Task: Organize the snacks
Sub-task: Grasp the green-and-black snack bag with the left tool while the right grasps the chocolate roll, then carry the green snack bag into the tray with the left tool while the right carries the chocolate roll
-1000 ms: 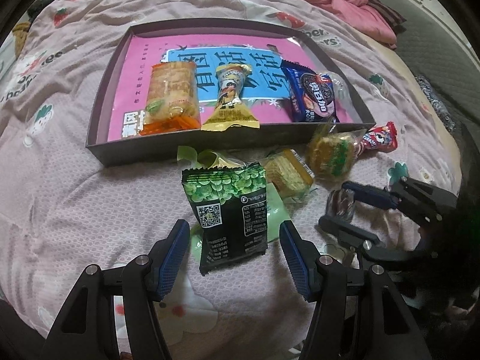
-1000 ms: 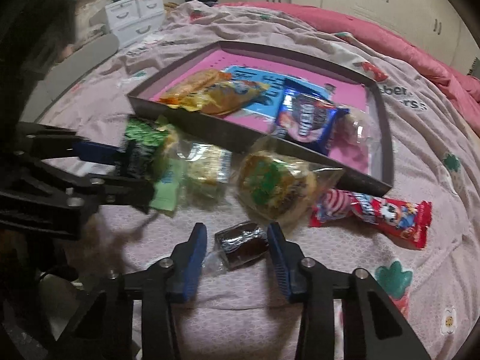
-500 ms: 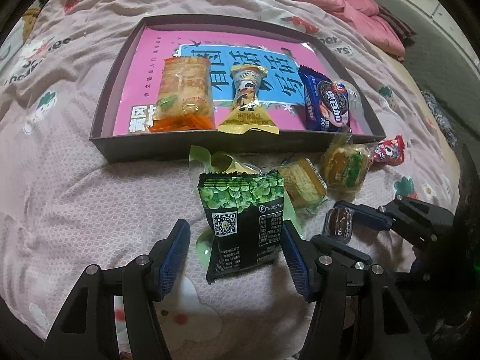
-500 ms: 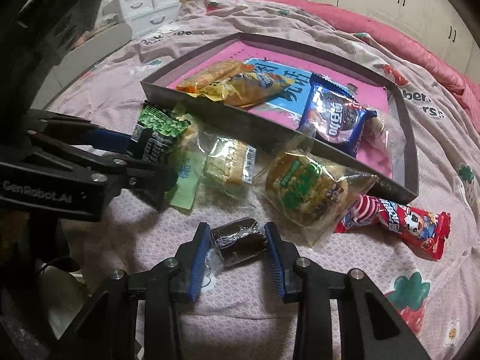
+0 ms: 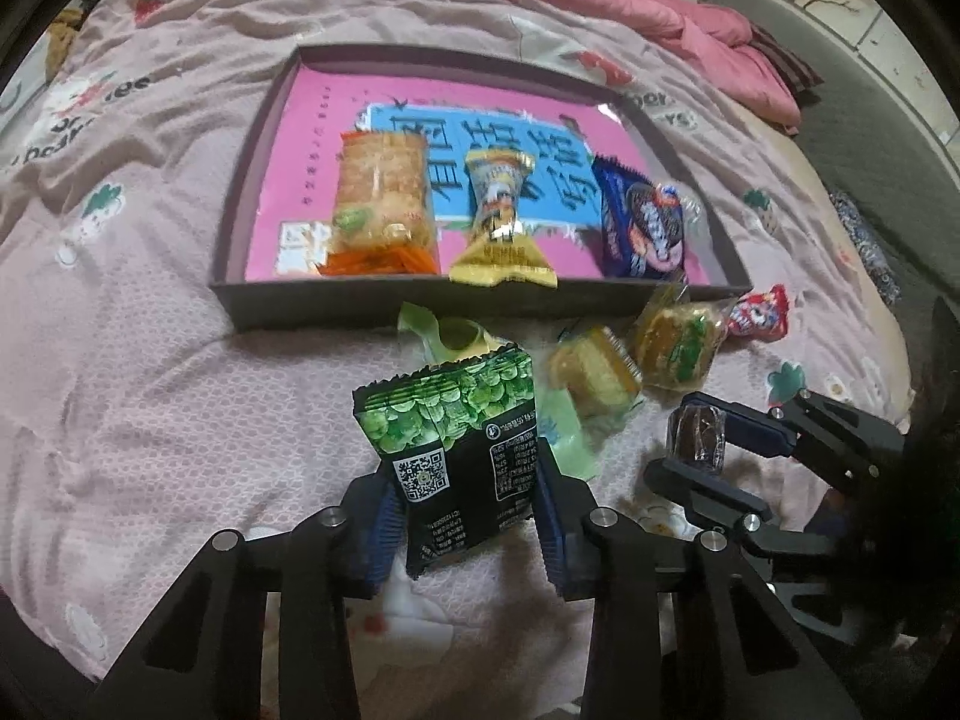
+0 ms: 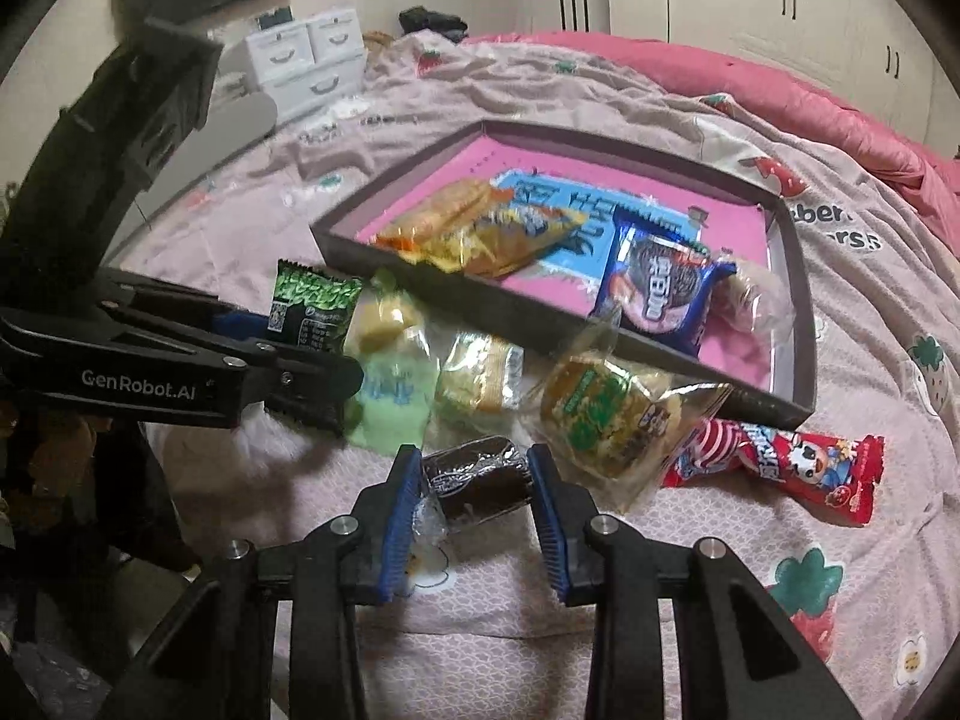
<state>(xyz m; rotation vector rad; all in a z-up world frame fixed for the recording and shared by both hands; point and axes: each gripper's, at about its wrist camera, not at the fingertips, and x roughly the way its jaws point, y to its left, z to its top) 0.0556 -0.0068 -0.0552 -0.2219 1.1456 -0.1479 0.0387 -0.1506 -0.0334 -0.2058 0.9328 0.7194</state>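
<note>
Blue ribbed pads of the left gripper (image 5: 465, 516) have just been closing and now press both sides of a black-and-green pea snack packet (image 5: 459, 438), which stands upright between them with its code label facing the camera; beside it the right gripper (image 6: 474, 489) is clamped on a dark brown wrapped cake (image 6: 477, 474), the pads tight against its two ends, just above the pink quilted bedspread (image 5: 180, 408); just beyond the grippers lie the loose snacks: a pale green wrapper (image 6: 390, 402) next to the pea packet, a clear-wrapped yellow cake (image 5: 594, 372), a larger clear bag with a green-labelled pastry (image 6: 606, 414) leaning against the tray's near wall, and a red candy packet (image 6: 780, 462) off to the right on the bedspread; further back sits the shallow dark tray (image 5: 336, 300) with a pink and blue printed sheet on its floor; in it, in a row along the near wall, lie an orange cracker pack (image 5: 381, 204), a yellow twisted-end packet (image 5: 501, 228) and a blue cookie pack (image 5: 642, 228); behind the tray a pink quilt (image 5: 660, 18) is bunched up; white drawers (image 6: 300, 54) stand at the far left in the right wrist view.
</note>
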